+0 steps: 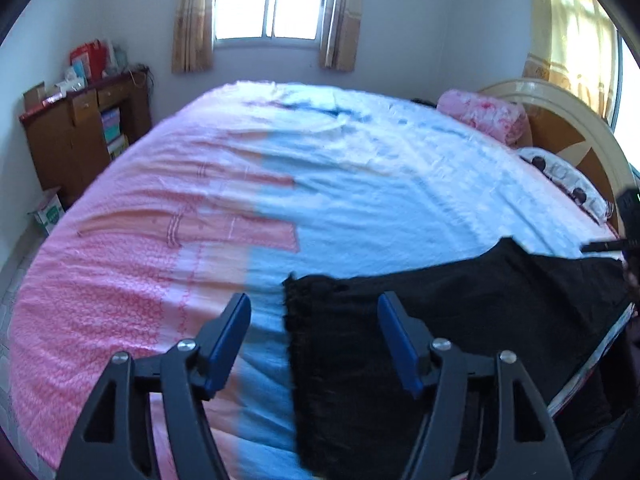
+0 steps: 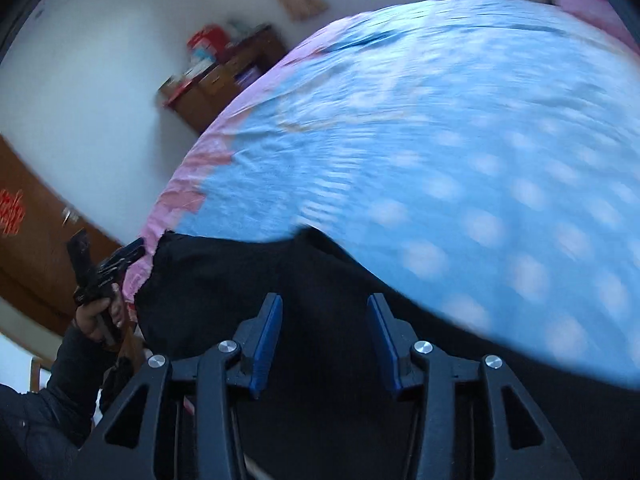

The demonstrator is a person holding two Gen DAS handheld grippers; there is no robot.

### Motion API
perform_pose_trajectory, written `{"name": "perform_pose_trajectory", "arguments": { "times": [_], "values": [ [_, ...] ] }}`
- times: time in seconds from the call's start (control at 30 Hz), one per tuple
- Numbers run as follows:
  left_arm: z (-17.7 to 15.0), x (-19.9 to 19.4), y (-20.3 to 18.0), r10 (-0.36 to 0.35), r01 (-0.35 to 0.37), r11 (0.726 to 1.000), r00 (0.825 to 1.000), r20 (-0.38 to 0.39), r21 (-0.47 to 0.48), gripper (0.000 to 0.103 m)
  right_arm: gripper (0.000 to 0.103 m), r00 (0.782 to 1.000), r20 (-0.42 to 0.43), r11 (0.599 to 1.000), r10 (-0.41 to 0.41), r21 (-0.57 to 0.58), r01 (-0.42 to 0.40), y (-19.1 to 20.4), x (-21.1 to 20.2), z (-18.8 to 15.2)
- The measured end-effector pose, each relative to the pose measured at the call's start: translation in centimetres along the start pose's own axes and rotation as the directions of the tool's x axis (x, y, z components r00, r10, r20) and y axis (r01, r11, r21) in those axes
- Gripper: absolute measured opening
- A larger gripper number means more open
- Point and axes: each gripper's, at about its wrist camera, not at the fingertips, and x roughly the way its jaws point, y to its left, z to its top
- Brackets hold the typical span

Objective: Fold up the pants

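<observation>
Pants [image 1: 440, 320], black and already doubled over, lie along the near edge of the bed [image 1: 340, 200], on the blue half of the spread. Left gripper [image 1: 314, 320] hovers above their left end, jaws apart, nothing between them. Right gripper [image 2: 324, 320] hangs over the dark cloth too, jaws parted and empty, though that view is blurred. Best play now, I'd say: come down on two matching corners, pinch both layers together, and carry them across evenly so the edges line up.
</observation>
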Motion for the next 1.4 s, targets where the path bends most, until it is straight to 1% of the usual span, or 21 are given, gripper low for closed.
{"name": "perform_pose_trajectory", "arguments": {
  "times": [0.1,0.17,0.27,0.37,0.43,0.5,0.57,0.7,0.73,0.77,0.8,0.83,0.9,1.0,1.07,1.1,1.13,1.2,1.27,1.33,1.4],
  "values": [
    [0.6,-1.2,-4.2,-0.08,0.078,0.995,0.996,0.043,0.058,0.076,0.046,0.991,0.089,0.989,-0.102,0.117,0.092,-4.2,-6.8,-4.0],
    [0.7,-0.7,-8.2,-0.167,0.162,0.981,0.985,0.042,0.103,0.081,0.046,0.97,0.143,0.957,-0.195,0.243,0.157,-7.7,-11.6,-7.1],
    [0.2,1.3,-15.4,-0.326,0.324,0.927,0.945,-0.02,0.186,0.081,0.046,0.92,0.203,0.869,-0.334,0.446,0.217,-12.5,-18.5,-12.0],
    [-1.0,4.3,-23.7,-0.471,0.486,0.836,0.874,-0.122,0.256,0.081,0.046,0.849,0.237,0.764,-0.473,0.59,0.261,-15.9,-24.3,-16.4],
    [-1.9,5.3,-27.3,-0.509,0.534,0.797,0.846,-0.161,0.283,0.081,0.046,0.819,0.249,0.695,-0.517,0.681,0.232,-18.0,-26.6,-18.6],
    [-2.8,7.6,-30.3,-0.535,0.58,0.76,0.814,-0.225,0.292,0.081,0.046,0.811,0.276,0.654,-0.517,0.738,0.166,-19.9,-27.7,-20.0],
    [-3.5,9.0,-31.8,-0.53,0.588,0.751,0.808,-0.256,0.299,0.081,0.046,0.814,0.301,0.629,-0.497,0.771,0.098,-21.8,-27.7,-20.3],
    [-5.3,10.3,-32.8,-0.533,0.615,0.747,0.781,-0.326,0.252,0.081,0.046,0.818,0.345,0.624,-0.46,0.781,0.022,-23.6,-27.2,-19.6],
    [-6.0,10.2,-32.8,-0.529,0.611,0.749,0.784,-0.326,0.255,0.081,0.042,0.81,0.34,0.622,-0.478,0.782,0.039,-23.9,-27.3,-19.5],
    [-6.3,9.9,-32.5,-0.538,0.613,0.744,0.785,-0.307,0.265,0.081,0.031,0.802,0.328,0.617,-0.499,0.784,0.063,-24.2,-27.2,-19.1],
    [-6.4,9.8,-32.4,-0.538,0.613,0.742,0.786,-0.304,0.271,0.081,0.005,0.8,0.314,0.616,-0.512,0.783,0.087,-24.7,-27.0,-18.5],
    [-6.5,9.8,-32.5,-0.537,0.612,0.742,0.787,-0.305,0.272,0.081,0.005,0.797,0.319,0.621,-0.512,0.779,0.087,-24.8,-27.0,-18.2],
    [-6.3,9.7,-32.4,-0.541,0.617,0.741,0.782,-0.311,0.263,0.081,0.005,0.793,0.371,0.67,-0.483,0.739,0.063,-24.5,-27.7,-17.1],
    [-6.2,10.1,-32.5,-0.548,0.624,0.738,0.776,-0.313,0.256,0.081,0.005,0.734,0.539,0.809,-0.413,0.587,0.024,-20.9,-30.5,-15.3],
    [-6.3,10.1,-32.5,-0.551,0.625,0.736,0.776,-0.309,0.258,0.081,0.005,0.701,0.591,0.853,-0.399,0.52,0.048,-18.8,-31.7,-15.5],
    [-6.4,10.1,-32.5,-0.552,0.625,0.736,0.776,-0.305,0.26,0.081,0.005,0.702,0.586,0.854,-0.406,0.516,0.063,-18.8,-31.8,-16.2],
    [-6.4,10.2,-32.5,-0.553,0.626,0.735,0.776,-0.304,0.261,0.082,0.005,0.727,0.547,0.838,-0.415,0.542,0.07,-19.6,-31.3,-17.0],
    [-6.5,10.2,-32.5,-0.558,0.631,0.729,0.772,-0.306,0.264,0.083,0.005,0.783,0.435,0.763,-0.445,0.641,0.077,-22.9,-29.4,-19.6],
    [-6.4,10.2,-32.7,-0.554,0.631,0.727,0.772,-0.312,0.27,0.083,0.005,0.813,0.363,0.69,-0.455,0.721,0.064,-25.5,-28.0,-22.2],
    [-6.3,10.2,-32.6,-0.552,0.633,0.725,0.77,-0.32,0.271,0.083,0.005,0.82,0.38,0.675,-0.429,0.738,0.012,-25.9,-27.7,-23.7],
    [-6.3,10.2,-32.7,-0.556,0.638,0.72,0.765,-0.326,0.272,0.085,0.005,0.812,0.383,0.675,-0.44,0.737,0.019,-25.7,-27.6,-23.8]
  ]
}}
